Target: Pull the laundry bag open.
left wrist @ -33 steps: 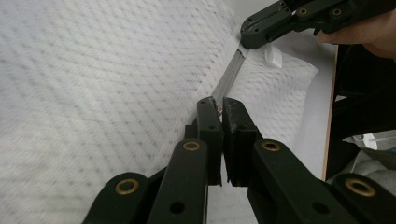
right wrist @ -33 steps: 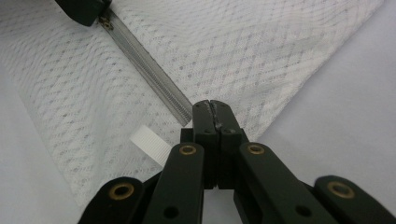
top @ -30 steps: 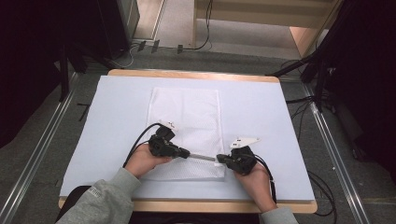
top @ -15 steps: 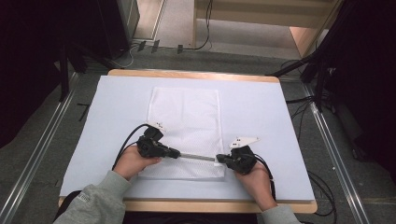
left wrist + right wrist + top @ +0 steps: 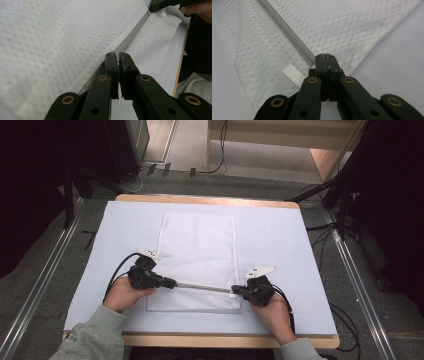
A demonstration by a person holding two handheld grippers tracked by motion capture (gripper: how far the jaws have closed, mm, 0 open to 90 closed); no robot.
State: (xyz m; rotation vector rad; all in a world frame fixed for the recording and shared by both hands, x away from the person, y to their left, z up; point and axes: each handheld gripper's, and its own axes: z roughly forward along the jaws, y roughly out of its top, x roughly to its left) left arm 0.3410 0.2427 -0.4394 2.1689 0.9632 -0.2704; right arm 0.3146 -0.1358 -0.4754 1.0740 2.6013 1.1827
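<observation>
High view: I had the left gripper (image 5: 172, 283) pinching the zip pull at nine o'clock; the right gripper (image 5: 235, 291) clamped the mesh bag (image 5: 197, 245) at three, keeping the zip (image 5: 202, 287) taut.

Both my forearms come in from the bottom of the high view, grey sleeves on. My left hand (image 5: 124, 294) sits lower left of the frame with the left gripper (image 5: 171, 283) pointing right, jaws almost together with just a thin slit between them. My right hand (image 5: 272, 312) is lower right, and the right gripper (image 5: 234, 291) points left toward the other one, jaws pressed fully together.
</observation>
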